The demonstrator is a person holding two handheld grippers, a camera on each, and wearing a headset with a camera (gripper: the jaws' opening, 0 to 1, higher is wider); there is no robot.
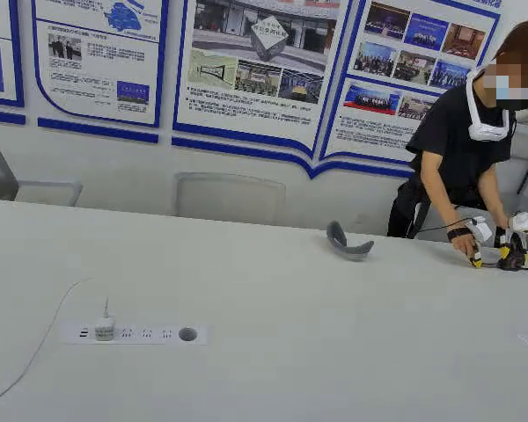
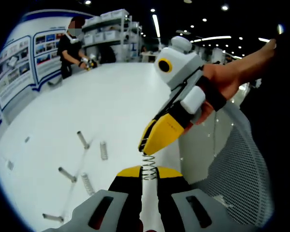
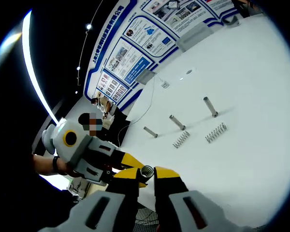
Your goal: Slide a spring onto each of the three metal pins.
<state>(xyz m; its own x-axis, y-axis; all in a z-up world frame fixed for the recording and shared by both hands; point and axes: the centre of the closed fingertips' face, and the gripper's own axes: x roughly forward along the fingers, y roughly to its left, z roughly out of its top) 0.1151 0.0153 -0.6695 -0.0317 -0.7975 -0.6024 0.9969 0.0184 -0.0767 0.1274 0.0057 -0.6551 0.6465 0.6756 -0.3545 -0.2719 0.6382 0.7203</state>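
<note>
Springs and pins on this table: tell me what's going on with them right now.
A person holds one spring between the two tools. The left hand-held gripper is shut on one end of it and the right hand-held gripper on the other. The three metal pins on the white table are all bare, and two more springs lie loose beside them. No spring is on a pin yet.

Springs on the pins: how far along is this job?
Nothing looks done: all three pins are bare. In hand: one spring, gripped between the left gripper and the right gripper. Left: that spring and the two loose springs lying on the table beside the pins must each go on.
</note>
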